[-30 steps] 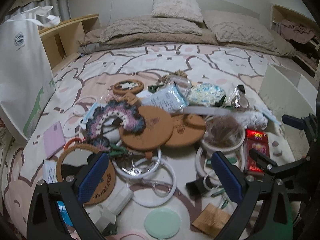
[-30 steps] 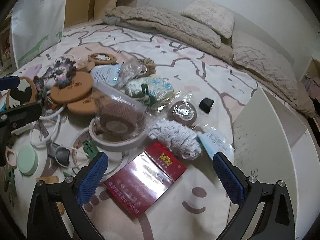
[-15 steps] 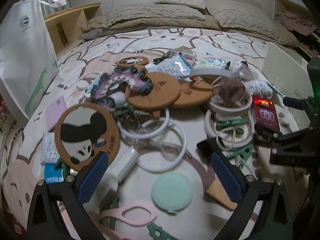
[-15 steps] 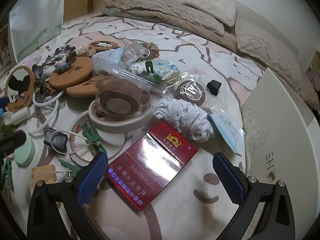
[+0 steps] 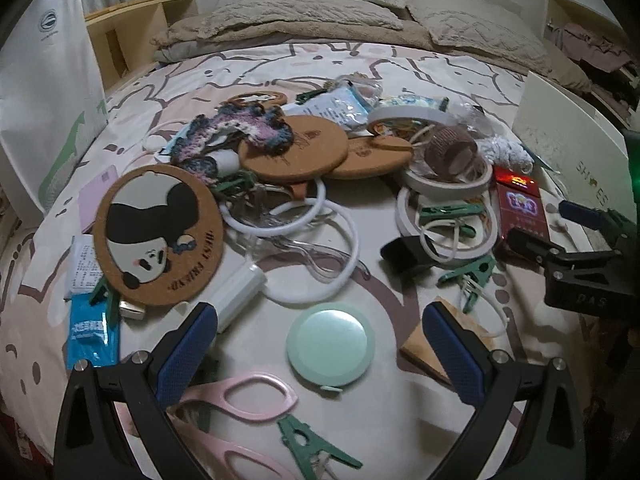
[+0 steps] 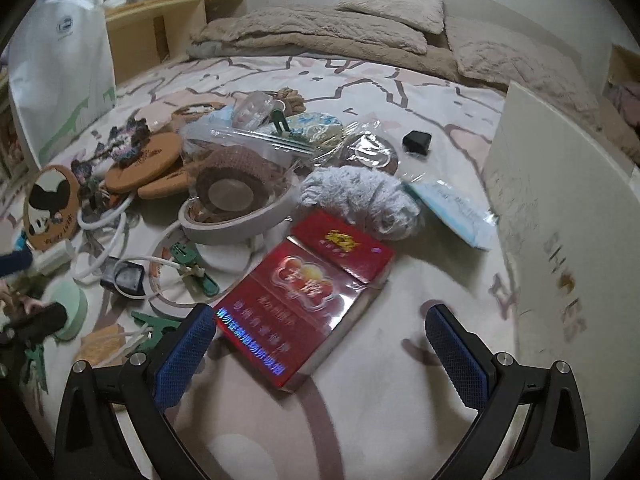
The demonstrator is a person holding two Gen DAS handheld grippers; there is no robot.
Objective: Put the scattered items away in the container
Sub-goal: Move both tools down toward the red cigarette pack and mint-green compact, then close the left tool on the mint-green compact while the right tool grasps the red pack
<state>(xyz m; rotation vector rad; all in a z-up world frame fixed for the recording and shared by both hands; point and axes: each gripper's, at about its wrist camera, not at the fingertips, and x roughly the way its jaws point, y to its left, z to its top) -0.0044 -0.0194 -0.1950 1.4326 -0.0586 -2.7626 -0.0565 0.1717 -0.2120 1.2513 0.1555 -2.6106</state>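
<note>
Left claw [image 5: 320, 354] spread above mint compact [image 5: 331, 345]; right claw [image 6: 320, 354] spread over red box [image 6: 304, 304] on bed [image 6: 400, 380].

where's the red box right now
The red box lies flat on the bed in the right wrist view, just ahead of the right gripper, with the grey yarn behind it and the white box to its right.

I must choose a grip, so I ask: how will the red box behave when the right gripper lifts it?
The red box looks flat and rigid, so it should keep its shape. Its glossy wrap may slip between the pads. It seems light.
</note>
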